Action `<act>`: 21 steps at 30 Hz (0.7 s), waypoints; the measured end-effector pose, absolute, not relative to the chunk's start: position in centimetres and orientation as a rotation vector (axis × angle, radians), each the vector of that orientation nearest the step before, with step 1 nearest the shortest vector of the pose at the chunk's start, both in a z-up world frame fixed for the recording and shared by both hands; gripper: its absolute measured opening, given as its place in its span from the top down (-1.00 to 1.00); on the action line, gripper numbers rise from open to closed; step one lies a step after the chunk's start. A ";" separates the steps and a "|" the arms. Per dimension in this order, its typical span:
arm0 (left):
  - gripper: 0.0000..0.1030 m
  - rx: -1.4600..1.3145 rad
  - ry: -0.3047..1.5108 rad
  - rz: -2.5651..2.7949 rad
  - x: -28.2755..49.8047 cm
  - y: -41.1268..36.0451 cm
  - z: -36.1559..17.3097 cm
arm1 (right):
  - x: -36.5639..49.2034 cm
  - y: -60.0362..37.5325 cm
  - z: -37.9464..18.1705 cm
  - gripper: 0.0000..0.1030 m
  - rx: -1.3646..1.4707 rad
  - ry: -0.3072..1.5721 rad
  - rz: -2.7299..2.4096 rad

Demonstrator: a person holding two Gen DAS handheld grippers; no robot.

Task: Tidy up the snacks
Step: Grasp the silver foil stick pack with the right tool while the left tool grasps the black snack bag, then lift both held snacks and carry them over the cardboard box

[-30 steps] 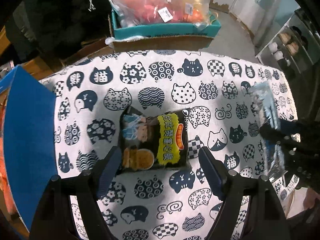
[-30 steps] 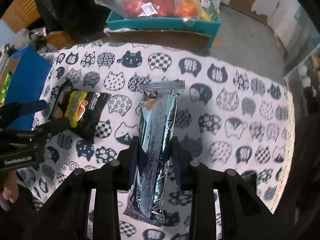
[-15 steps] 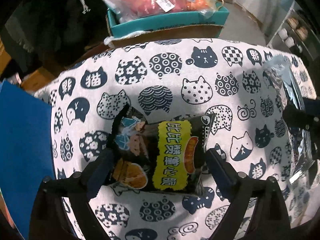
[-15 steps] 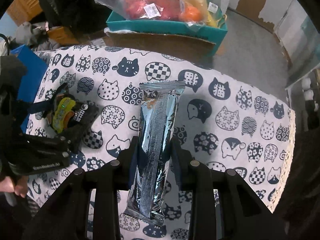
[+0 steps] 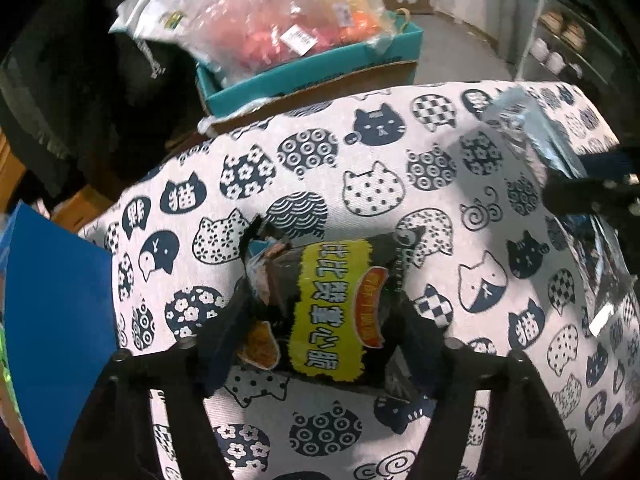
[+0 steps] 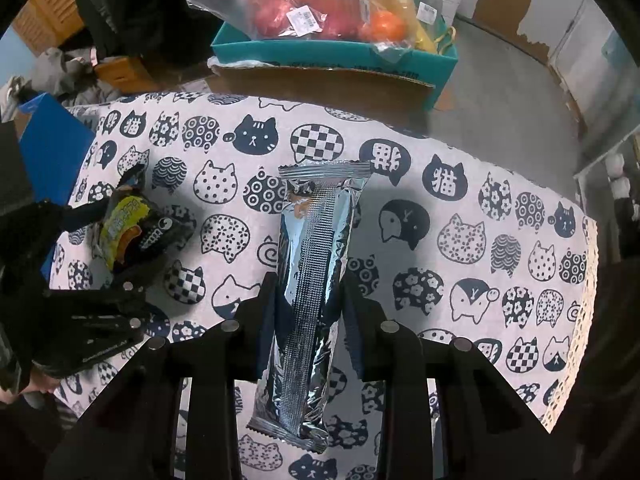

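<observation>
A black snack bag (image 5: 328,308) with a yellow label lies on the cat-print cloth (image 5: 372,192). My left gripper (image 5: 320,296) straddles it, and its jaws are closing, the pads pressing the bag's two sides so that the left end crumples. In the right wrist view the same bag (image 6: 128,232) looks bunched between those fingers. My right gripper (image 6: 310,284) is shut on a long silver foil packet (image 6: 312,264), held lengthwise above the cloth. That packet (image 5: 532,132) shows at the right edge of the left wrist view.
A teal cardboard box (image 6: 332,52) holding a clear bag of fruit (image 6: 320,4) stands beyond the table's far edge. A blue box (image 5: 56,320) sits at the table's left side. A shelf with jars (image 5: 560,40) is at the far right.
My left gripper came down over the black bag, opened wider, then closed on its sides, and the bag crumpled. The right gripper kept its grip on the silver packet and barely shifted.
</observation>
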State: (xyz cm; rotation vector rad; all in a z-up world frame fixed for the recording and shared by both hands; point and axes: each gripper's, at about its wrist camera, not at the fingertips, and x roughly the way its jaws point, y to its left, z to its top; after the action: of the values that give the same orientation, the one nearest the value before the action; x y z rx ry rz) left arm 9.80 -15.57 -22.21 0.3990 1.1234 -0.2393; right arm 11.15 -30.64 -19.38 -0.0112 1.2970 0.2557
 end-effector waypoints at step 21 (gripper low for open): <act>-0.07 0.341 1.041 -0.282 7.7 -13.5 -16.1 | 9.6 -28.2 -15.9 0.43 -0.042 1.227 0.286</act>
State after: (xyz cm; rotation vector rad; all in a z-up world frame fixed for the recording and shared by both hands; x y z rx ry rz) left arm 7.75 -13.50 -16.08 0.3411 1.0410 -0.2824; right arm 9.64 -28.22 -15.90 -0.0424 1.2267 0.2861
